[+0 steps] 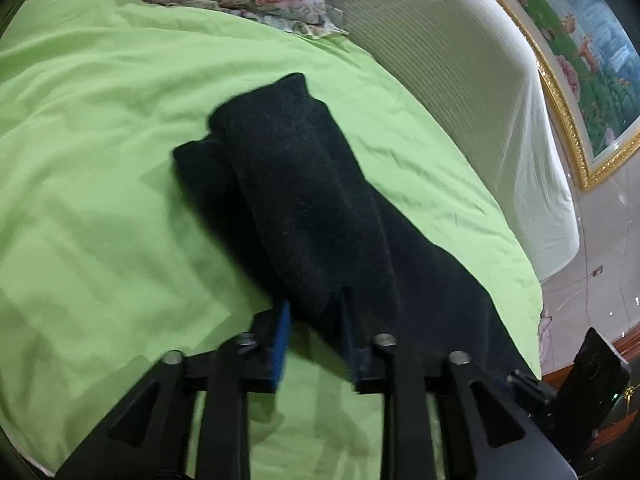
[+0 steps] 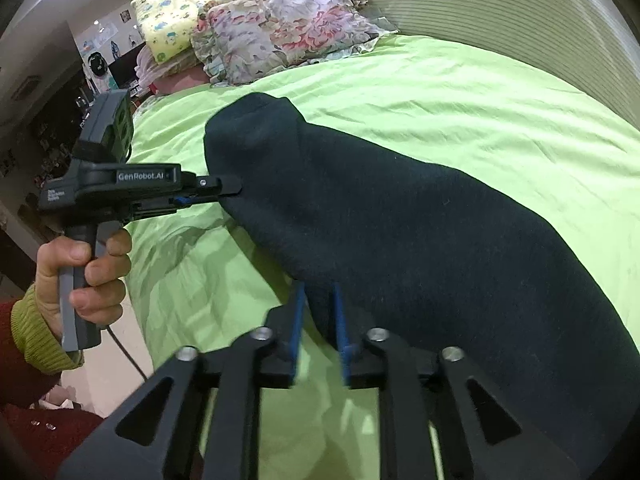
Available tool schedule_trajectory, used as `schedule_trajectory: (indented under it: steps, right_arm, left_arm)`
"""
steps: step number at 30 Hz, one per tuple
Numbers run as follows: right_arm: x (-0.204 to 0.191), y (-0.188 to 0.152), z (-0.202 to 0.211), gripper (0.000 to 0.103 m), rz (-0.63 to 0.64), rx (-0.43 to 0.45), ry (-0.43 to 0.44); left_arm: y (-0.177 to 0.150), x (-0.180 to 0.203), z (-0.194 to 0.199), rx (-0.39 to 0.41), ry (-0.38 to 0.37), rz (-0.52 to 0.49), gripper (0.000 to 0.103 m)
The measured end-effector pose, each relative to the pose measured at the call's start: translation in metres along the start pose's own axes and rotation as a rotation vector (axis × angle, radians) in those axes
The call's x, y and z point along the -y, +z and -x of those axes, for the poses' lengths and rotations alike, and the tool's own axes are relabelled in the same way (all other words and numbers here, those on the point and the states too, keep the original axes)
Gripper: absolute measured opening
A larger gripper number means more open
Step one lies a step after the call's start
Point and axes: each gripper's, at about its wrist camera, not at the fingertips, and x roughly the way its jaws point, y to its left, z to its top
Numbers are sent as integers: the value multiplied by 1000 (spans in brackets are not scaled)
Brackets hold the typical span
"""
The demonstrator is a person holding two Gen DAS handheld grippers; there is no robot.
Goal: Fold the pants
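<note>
Step in hand: we judge we are carrying the near edge of the black pants (image 1: 304,200) over for another fold on the green bedsheet (image 1: 100,140).
Doing it well: we should move both grippers together, level, so the edge lands square and the lower layer does not drag.
Left gripper (image 1: 316,320): fingers narrowed on a pinch of the pants' near edge; in the right wrist view its tips (image 2: 228,190) meet the cloth's left side.
Right gripper (image 2: 318,316): blue pads (image 2: 298,320) nearly together, clamping a fold of pants fabric.
Pants: already folded lengthwise, lying mid-bed, pointing toward the floral pillow (image 2: 280,28).
</note>
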Motion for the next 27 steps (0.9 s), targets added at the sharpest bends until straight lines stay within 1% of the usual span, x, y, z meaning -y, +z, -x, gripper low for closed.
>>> schedule_trajectory:
  steps: [1,2,3,6,9,13,16,19,20,21,22,25,26,27]
  right_arm:
    - [1,-1,4,46,-7,7,2]
    - [2,-1,9,53,-12,17,3]
    - [4,0,11,54,-15,24,2]
    - [14,4,22,55,-53,51,-11]
    - [32,13,28,55,-121,83,-21]
    - [70,37,27,55,-229,125,-63]
    - [93,58,12,55,-270,105,-71]
    - [110,82,-15,53,-268,54,-86]
    - [113,90,-27,47,-257,28,-93]
    - [114,94,-36,42,-252,7,-87]
    - [116,99,-50,35,-248,-27,-69]
    - [116,100,-82,34,-203,-132,-61]
    - [113,95,-97,34,-179,-194,-47]
    - [109,91,-101,34,-149,-200,-48]
  left_arm:
    - [0,-2,2,5,9,10,51]
    - [1,-4,6,14,21,22,58]
    - [1,-7,10,26,28,34,66]
    - [10,-17,15,45,45,78,76]
    - [22,-25,13,42,34,116,78]
    - [36,-32,6,42,49,145,79]
    - [46,-32,1,49,66,129,79]
    - [53,-33,-3,56,74,107,79]
    - [57,-33,-5,59,76,92,79]
    - [59,-34,-7,59,78,81,77]
    - [60,-36,-9,58,81,74,75]
    - [60,-42,-17,45,76,56,68]
    - [60,-43,-18,47,74,47,67]
    - [60,-44,-19,51,72,37,67]
